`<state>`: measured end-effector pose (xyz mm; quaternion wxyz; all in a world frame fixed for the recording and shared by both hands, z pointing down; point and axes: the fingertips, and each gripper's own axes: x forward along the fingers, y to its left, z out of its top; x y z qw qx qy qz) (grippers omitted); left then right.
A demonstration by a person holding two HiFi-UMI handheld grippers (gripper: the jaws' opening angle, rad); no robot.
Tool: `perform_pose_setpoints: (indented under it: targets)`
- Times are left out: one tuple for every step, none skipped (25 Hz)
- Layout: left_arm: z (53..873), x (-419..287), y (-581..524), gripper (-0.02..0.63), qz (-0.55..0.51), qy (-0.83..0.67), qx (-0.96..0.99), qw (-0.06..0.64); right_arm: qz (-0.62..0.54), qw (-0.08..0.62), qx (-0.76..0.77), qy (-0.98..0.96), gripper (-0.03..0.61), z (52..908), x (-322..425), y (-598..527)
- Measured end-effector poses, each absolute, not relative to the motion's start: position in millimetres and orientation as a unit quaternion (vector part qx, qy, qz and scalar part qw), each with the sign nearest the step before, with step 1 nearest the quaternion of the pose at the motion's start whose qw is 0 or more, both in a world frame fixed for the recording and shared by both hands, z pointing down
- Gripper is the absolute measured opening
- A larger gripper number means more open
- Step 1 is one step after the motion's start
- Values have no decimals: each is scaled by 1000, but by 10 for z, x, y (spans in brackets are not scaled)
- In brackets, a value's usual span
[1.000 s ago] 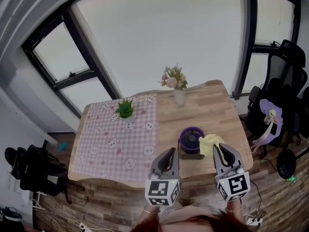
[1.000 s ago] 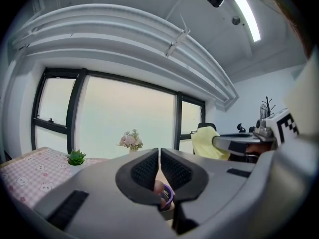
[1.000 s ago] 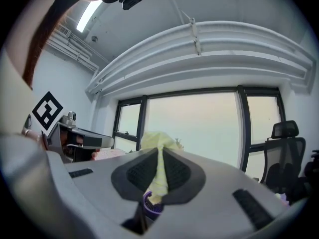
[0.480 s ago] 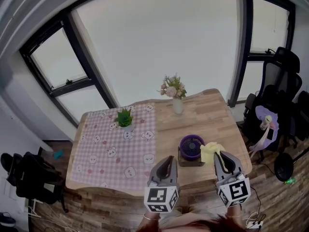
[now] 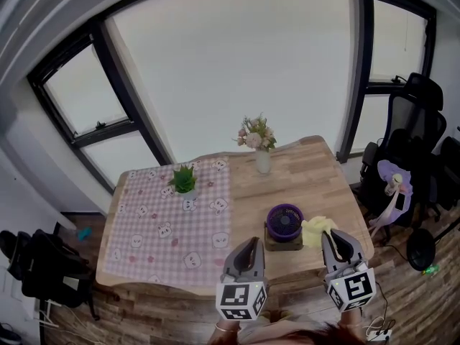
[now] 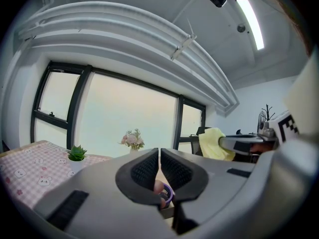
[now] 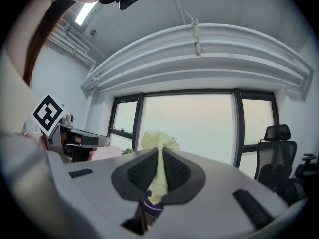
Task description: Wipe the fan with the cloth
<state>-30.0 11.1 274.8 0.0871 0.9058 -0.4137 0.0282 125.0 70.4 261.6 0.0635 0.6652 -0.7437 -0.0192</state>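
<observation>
A small purple fan (image 5: 284, 222) stands on the wooden table (image 5: 316, 178) near its front edge, its round grille facing up. Right of it a yellow cloth (image 5: 317, 231) is pinched in my right gripper (image 5: 328, 237), whose jaws are shut on it; in the right gripper view the cloth (image 7: 158, 171) runs up between the pads. My left gripper (image 5: 249, 244) hovers in front of the fan, a little to its left, shut with nothing in it. In the left gripper view (image 6: 159, 165) the fan (image 6: 166, 193) peeks out below the closed jaws.
A pink checked tablecloth (image 5: 162, 221) covers the table's left half, with a small potted plant (image 5: 184, 180) on it. A vase of flowers (image 5: 259, 146) stands at the table's far side. Black office chairs (image 5: 420, 142) are at the right, another (image 5: 39, 268) at the left.
The head view has tilted slightly, so table and fan sit a little higher and farther. Both grippers keep their places relative to the fan; the cloth stays gripped.
</observation>
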Motion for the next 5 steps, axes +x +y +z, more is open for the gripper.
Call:
perform_pose_setpoints:
  targets:
    - [2748,-296,110,18,28,-414,906,87,-19,63,666,-743,23,2613,1261,707]
    - [2751,-293,106,18,28,-414,906,88,-20,64,666,-743,23,2614,1270,707]
    - [2754,-291,100,18,28,-415,905,88,-20,64,667,-742,23,2617,1278,704]
    - [2758,-289,93,18,28,-416,905,88,-20,64,667,-742,23,2622,1285,702]
    - [2763,-287,86,20,27,-416,904,89,-20,65,667,-742,23,2627,1291,699]
